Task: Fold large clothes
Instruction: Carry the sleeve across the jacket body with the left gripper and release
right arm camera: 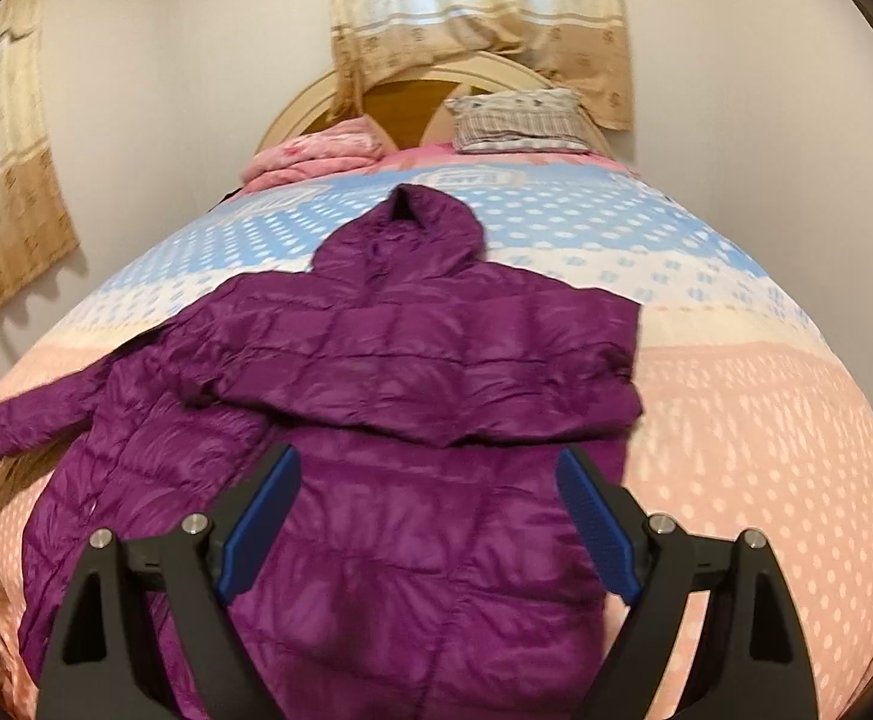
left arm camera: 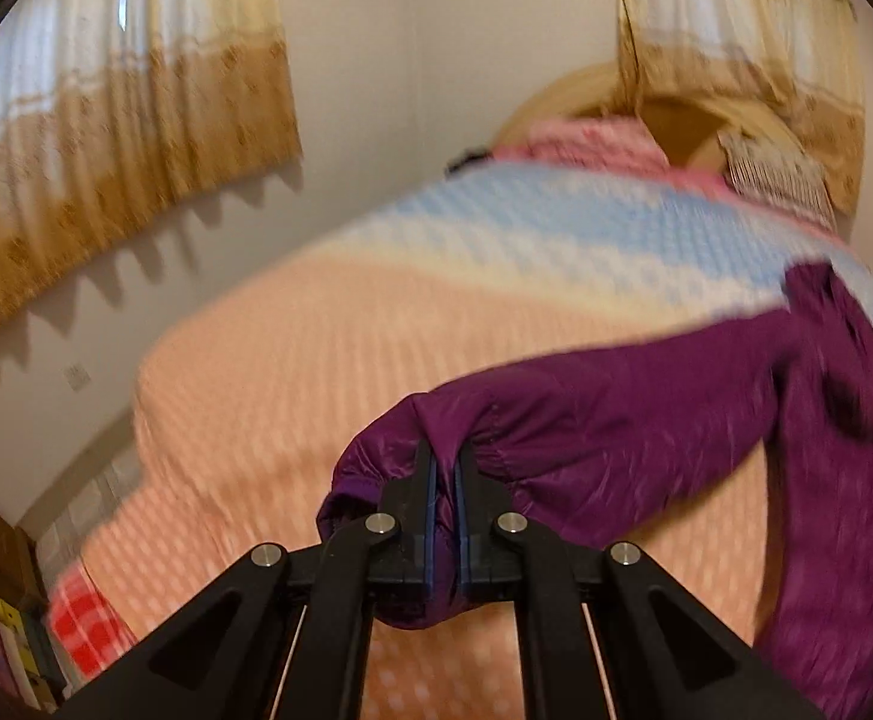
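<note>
Left gripper [left arm camera: 445, 480] clamped tight on the cuff of the purple jacket's [right arm camera: 412, 420] left sleeve [left arm camera: 586, 414], lifted off the bedspread [left arm camera: 292, 360] nr the bed's left edge. Jacket lies flat mid-bed, hood [right arm camera: 403, 228] twd headboard [right arm camera: 400, 102], right sleeve folded across the chest. Right gripper [right arm camera: 427, 480] w/ jaws wide apart, holding nothing, above jacket's lower body nr the foot edge. Pillow [right arm camera: 520, 114] at head end, right side.

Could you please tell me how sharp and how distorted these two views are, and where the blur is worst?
Left wrist view: heavy motion smear across the bedspread and curtain; only the left gripper, shut on the purple sleeve cuff, stays crisp. Right wrist view: sharper, the jacket quilting readable, slight softness; fisheye bulges the bed in both.
</note>
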Action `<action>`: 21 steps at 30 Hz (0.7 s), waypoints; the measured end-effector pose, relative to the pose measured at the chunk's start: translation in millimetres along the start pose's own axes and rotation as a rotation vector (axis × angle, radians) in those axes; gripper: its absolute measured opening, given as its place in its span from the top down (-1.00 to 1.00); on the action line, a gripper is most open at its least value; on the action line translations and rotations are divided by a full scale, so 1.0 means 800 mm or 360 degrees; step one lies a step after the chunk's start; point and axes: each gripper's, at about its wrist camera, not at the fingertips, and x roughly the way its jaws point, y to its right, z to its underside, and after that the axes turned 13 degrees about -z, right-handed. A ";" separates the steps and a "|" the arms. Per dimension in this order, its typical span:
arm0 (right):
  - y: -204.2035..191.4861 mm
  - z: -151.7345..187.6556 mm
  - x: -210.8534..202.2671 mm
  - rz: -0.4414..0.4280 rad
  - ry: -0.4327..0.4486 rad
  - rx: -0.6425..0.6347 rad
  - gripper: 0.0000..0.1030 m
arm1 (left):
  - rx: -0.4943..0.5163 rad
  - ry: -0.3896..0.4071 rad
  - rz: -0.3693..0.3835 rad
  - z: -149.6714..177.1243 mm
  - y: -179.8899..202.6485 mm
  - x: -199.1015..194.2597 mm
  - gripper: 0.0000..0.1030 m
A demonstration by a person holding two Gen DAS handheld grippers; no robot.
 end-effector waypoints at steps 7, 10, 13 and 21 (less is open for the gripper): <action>0.030 0.003 -0.007 0.0043 -0.0006 0.0064 -0.73 | 0.0057 0.0164 0.0002 -0.078 0.047 0.002 0.93; 0.042 0.004 -0.010 0.0069 -0.0022 0.0068 -0.73 | 0.0114 0.0248 0.0116 -0.100 0.093 -0.020 0.93; 0.059 0.005 -0.013 0.0120 -0.0041 0.0083 -0.73 | 0.0182 0.0297 0.0258 -0.110 0.141 -0.045 0.93; 0.101 0.012 -0.022 0.0214 -0.0057 0.0161 -0.73 | 0.0359 0.0336 0.0640 -0.096 0.283 -0.110 0.94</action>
